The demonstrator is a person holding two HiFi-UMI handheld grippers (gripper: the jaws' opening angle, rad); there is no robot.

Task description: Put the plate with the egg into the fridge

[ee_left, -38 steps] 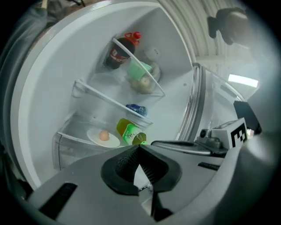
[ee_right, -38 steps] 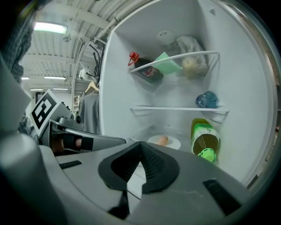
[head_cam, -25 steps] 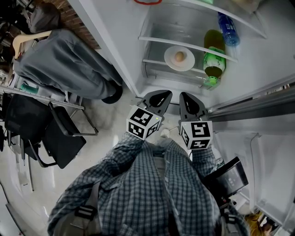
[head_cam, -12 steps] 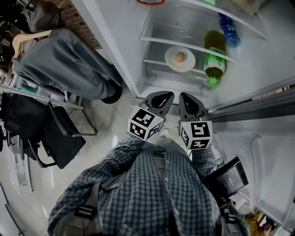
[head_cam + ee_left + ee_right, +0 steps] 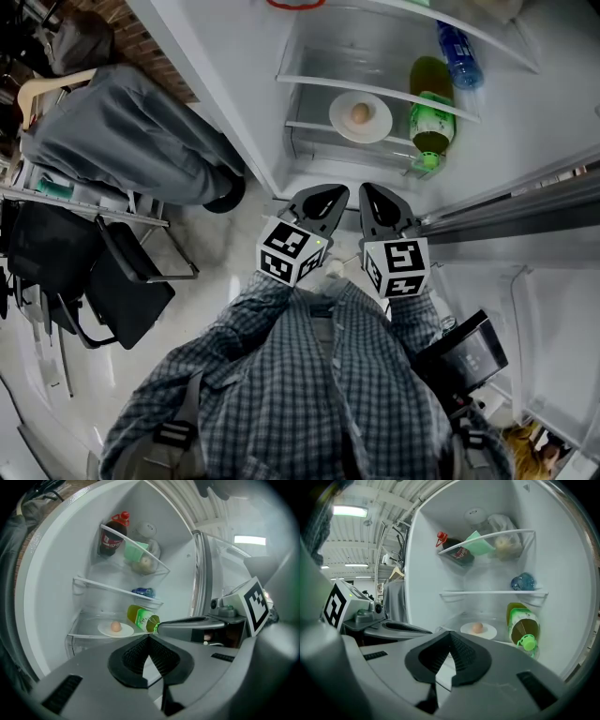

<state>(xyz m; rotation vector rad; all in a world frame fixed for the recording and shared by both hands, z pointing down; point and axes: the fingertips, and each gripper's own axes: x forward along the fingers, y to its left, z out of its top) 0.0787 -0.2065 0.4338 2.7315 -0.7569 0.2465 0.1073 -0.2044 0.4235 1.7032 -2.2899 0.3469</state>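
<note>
White plate (image 5: 379, 127) with the egg (image 5: 359, 113) on it is sitting inside the fridge (image 5: 234, 122), on the low shelf (image 5: 309, 125). A green bottle (image 5: 428, 112) lies just beside it on the right, cap end pointing out at me. Both my tools are out in front of the opening, well apart from the plate. The left tool (image 5: 322, 199) and right tool (image 5: 380, 202) are side by side, each pressed together with nothing pinched. The plate is straight ahead of them, roughly on the line between the two, maybe a touch closer to the right one. So I'd call the placing part done. What's probably left is the door (image 5: 525, 211), which hangs open on my right, so the right tool looks nearer for swinging it shut.
</note>
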